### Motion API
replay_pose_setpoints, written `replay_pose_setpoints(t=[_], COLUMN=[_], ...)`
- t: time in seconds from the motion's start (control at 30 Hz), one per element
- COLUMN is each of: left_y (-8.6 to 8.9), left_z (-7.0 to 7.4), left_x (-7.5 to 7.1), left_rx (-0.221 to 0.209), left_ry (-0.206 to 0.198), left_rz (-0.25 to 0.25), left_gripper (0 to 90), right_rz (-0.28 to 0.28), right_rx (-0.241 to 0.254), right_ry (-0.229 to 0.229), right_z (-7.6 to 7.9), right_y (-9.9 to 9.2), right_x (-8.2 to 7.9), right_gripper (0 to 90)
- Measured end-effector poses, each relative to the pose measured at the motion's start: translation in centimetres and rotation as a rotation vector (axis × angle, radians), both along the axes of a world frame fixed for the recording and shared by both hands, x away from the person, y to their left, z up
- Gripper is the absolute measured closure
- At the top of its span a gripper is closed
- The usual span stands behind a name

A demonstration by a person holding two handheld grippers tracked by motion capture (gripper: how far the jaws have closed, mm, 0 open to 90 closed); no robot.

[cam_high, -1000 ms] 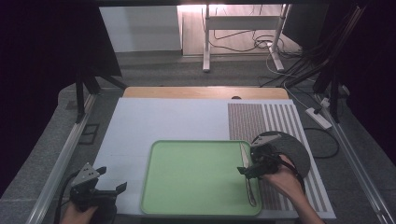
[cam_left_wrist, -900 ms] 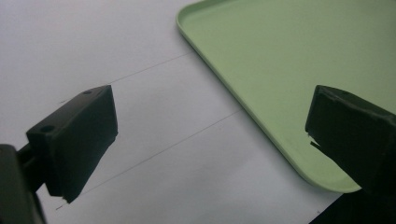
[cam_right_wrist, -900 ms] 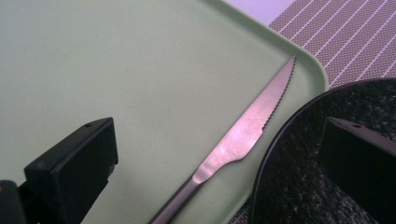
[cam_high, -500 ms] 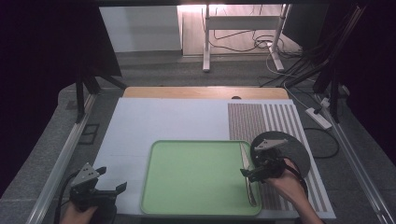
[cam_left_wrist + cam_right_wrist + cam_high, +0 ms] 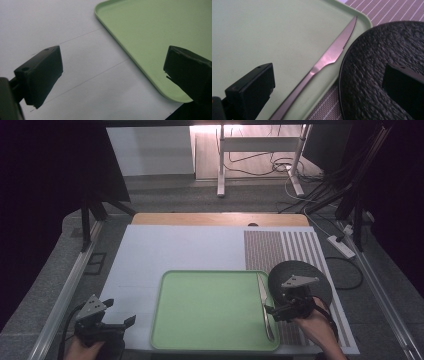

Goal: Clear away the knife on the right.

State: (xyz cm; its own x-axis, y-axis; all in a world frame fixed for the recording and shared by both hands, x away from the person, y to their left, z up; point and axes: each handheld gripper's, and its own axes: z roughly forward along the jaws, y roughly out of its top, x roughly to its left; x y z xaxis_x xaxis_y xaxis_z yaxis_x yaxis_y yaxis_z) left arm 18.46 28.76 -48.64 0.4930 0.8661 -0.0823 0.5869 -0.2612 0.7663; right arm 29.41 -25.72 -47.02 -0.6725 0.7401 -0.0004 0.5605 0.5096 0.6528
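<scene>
A steel knife (image 5: 264, 306) with a serrated blade (image 5: 329, 55) lies along the right inside edge of the green tray (image 5: 200, 315), tip pointing away from me. Just right of the tray a dark round plate (image 5: 306, 272) rests on the striped mat, its textured surface (image 5: 372, 75) close against the tray rim (image 5: 364, 21). My right gripper (image 5: 276, 310) hovers open over the knife handle and the plate's near edge; its jaws (image 5: 329, 83) stand wide apart and hold nothing. At the tray's front left corner (image 5: 150, 50), my left gripper (image 5: 120, 312) is open and empty (image 5: 115, 75) above the white sheet.
A white sheet (image 5: 170, 250) covers the table, with a brown striped mat (image 5: 280, 247) at the right. A wooden strip (image 5: 220, 219) runs along the far edge. Metal rails flank both sides, and a power strip (image 5: 341, 246) lies beyond the right rail.
My right gripper has drifted slightly to the right and nearer me, still open. The knife, plate, tray and left gripper stay where they were.
</scene>
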Motion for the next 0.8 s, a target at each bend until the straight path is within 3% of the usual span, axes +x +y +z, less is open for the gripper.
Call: replay_pose_setpoints(t=[0.8], left_y=[0.0], left_z=[0.0], left_x=[0.0], left_rx=[0.002], left_ry=[0.001], left_rz=[0.002], left_gripper=[3.2], right_rz=[-0.079], right_rx=[0.038], right_ry=[-0.013], right_z=[-0.2], right_y=[-3.5], right_x=[-3.5], right_gripper=[0.0])
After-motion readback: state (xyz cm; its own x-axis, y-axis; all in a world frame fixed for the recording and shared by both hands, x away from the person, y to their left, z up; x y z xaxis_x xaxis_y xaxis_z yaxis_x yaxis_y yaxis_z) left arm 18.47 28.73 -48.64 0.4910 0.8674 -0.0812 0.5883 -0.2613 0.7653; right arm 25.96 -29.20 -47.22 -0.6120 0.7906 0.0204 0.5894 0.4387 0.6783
